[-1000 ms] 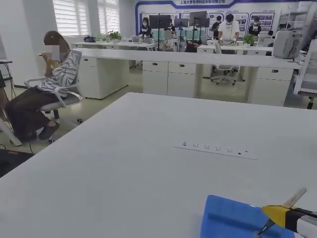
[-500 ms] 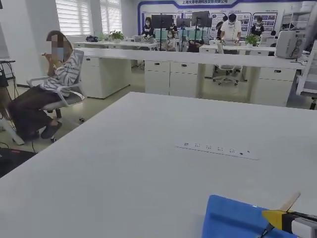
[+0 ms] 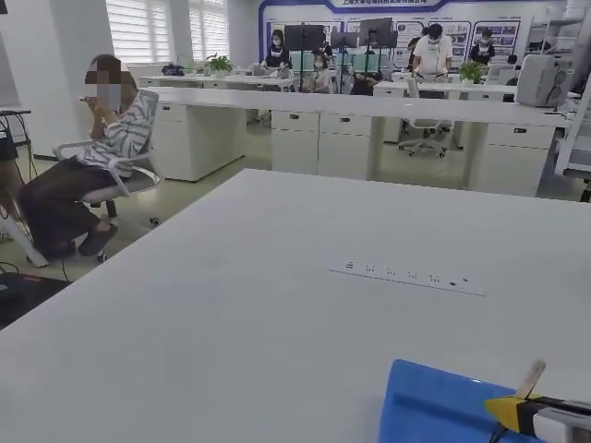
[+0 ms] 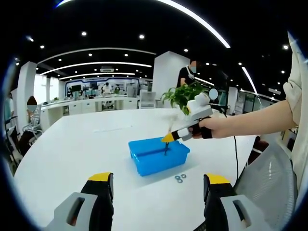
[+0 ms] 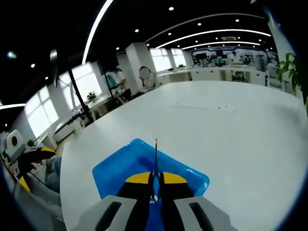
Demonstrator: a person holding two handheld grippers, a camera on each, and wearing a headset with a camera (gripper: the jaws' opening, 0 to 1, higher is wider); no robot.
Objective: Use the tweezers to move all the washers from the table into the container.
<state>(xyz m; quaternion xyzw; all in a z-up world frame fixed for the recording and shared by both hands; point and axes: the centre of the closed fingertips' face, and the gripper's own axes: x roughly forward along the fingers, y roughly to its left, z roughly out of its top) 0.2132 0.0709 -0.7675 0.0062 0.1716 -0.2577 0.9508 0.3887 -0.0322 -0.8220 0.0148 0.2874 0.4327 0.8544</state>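
A blue container stands on the white table, and a few washers lie on the table just in front of it. My right gripper is shut on thin tweezers whose tip points down into the container. Seen from the left gripper view, a hand holds that right gripper over the container's far side. In the head view, the container and the right gripper sit at the bottom right. My left gripper hangs open in front of the table, nothing between its fingers.
A flush power strip lies mid-table. A potted plant stands behind the right gripper. A person sits on a chair left of the table; other desks and people are farther back. The left gripper shows beyond the table edge.
In the head view my right gripper with the tweezers has sunk slightly and shifted a little left over the container. The camera has also drifted slightly.
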